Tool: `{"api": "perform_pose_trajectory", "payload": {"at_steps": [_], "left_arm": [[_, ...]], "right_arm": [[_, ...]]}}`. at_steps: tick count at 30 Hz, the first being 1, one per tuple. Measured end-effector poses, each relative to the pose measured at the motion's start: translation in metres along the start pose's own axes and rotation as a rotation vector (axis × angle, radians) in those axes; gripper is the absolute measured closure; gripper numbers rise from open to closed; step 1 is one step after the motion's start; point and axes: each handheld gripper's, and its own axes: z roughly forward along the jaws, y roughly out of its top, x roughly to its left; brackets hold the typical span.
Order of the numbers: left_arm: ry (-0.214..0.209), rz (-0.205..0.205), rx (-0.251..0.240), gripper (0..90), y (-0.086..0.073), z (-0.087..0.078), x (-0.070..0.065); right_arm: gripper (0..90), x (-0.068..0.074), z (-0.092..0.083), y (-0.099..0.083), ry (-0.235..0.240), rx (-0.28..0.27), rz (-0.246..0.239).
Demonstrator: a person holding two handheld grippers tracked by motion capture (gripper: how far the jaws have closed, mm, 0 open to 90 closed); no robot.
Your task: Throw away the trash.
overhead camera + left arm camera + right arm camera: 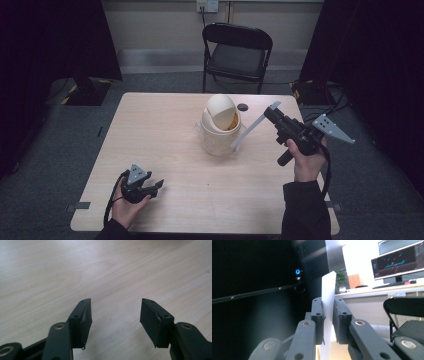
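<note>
A cream bin (220, 131) with a domed swing lid stands on the wooden table (160, 125), right of the middle; something yellow-brown shows in its opening. My right gripper (270, 113) is raised to the bin's right and shut on a flat white strip (248, 131) that slants down toward the bin's side. In the right gripper view the strip (328, 286) stands pinched between the jaws of that gripper (328, 307). My left gripper (159, 185) is low over the table's front left; its jaws (115, 315) stand open over bare wood with nothing between them.
A black folding chair (237, 50) stands behind the table's far edge. A small dark disc (243, 107) lies on the table behind the bin. Dark curtains hang at both sides. A monitor (399, 261) and a desk are in the right gripper view.
</note>
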Motion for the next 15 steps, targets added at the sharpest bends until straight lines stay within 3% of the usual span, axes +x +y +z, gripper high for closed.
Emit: {"api": "perform_pose_trajectory", "payload": {"at_steps": [4, 15], "left_arm": [[0.0, -0.012, 0.034, 41.5, -0.004, 0.003, 0.002], [0.006, -0.025, 0.042, 36.3, -0.003, 0.004, 0.003]], "right_arm": [[80.8, -0.001, 0.003, 0.007, -0.019, -0.041, -0.008], [80.7, -0.003, 0.032, 0.014, -0.07, -0.089, -0.035]]}}
